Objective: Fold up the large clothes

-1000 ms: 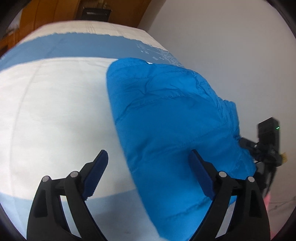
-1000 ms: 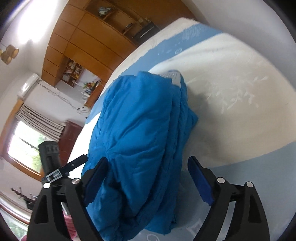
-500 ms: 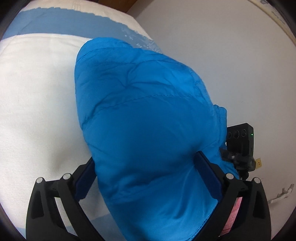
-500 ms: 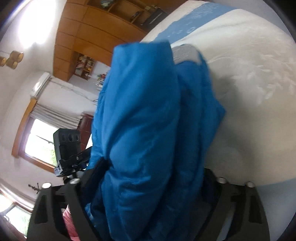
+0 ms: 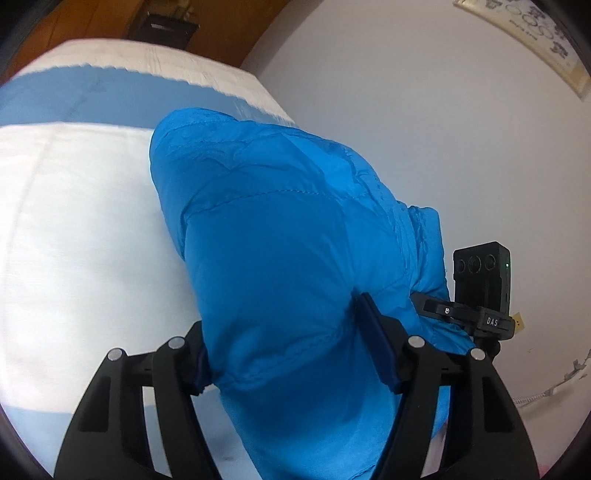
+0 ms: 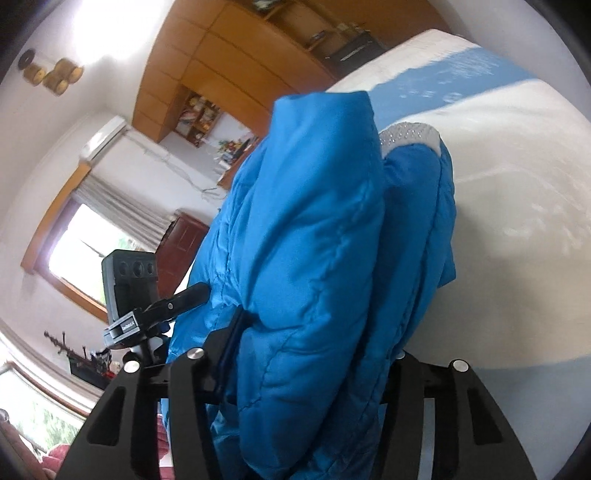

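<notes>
A puffy blue jacket (image 5: pixel 280 236) lies folded in a thick bundle on a bed with a white and light blue cover (image 5: pixel 74 229). My left gripper (image 5: pixel 288 350) has the bundle's near end between its jaws, which are closing; its right pad (image 5: pixel 373 339) dents the fabric. From the other side, my right gripper (image 6: pixel 314 354) is closing on the same end of the jacket (image 6: pixel 314 229). Its left finger (image 6: pixel 231 339) presses into the padding and its right finger is hidden. A grey lining patch (image 6: pixel 410 134) shows at the far end.
The right gripper's camera block (image 5: pixel 480 280) sits close beside the jacket, and the left one's (image 6: pixel 129 280) shows in the right wrist view. A white wall (image 5: pixel 424 129) runs along the bed. Wooden cabinets (image 6: pixel 229 48), a window (image 6: pixel 77 251) and a dark box (image 5: pixel 166 29) lie beyond.
Both grippers moved in over the jacket's near end and their jaws narrowed from wide open onto it. The near end has bunched up and risen between the fingers.
</notes>
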A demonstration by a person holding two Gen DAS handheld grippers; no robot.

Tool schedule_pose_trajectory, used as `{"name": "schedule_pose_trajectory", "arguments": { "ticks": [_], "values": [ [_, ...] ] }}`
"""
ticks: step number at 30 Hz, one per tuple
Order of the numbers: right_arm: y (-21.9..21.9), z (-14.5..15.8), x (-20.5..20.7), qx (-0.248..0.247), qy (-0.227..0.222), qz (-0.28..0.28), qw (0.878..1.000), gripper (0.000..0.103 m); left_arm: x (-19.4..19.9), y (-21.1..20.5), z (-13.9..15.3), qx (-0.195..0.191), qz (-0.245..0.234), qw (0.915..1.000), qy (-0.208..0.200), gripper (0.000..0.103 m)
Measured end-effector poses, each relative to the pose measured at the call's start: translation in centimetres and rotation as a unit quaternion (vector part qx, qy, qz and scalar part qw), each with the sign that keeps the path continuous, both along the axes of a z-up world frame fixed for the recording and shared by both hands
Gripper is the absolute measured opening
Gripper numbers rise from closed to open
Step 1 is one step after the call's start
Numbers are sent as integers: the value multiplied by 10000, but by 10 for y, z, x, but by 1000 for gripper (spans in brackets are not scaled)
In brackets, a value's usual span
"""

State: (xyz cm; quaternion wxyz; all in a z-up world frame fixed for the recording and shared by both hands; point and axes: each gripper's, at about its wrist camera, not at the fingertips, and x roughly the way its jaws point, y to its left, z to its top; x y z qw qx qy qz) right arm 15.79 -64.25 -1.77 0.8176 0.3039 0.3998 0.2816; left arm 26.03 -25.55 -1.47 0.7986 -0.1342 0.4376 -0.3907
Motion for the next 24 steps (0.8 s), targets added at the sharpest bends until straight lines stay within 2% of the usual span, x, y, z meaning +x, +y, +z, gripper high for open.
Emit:
{"name": "schedule_pose_trajectory", "arguments": {
  "ticks": [5,10,13,17,20,24],
  "values": [
    [34,16,31,37,-166,294,9994,52,4,40,13,-33,420,9989,-199,66],
    [73,13,74,99,-143,627,9979,52,14,81,13,39,962,9949,-307,66],
    [97,4,104,82,-56,798,9968,52,28,102,1,38,1239,9921,-175,67],
    [121,-22,137,83,233,920,9954,52,51,123,-29,101,1463,9892,78,67],
    [126,-45,145,45,379,872,9955,54,62,139,-50,142,1485,9887,170,71],
    [124,-46,142,18,410,864,9954,57,65,152,-61,117,1442,9895,57,76]
  ]
}}
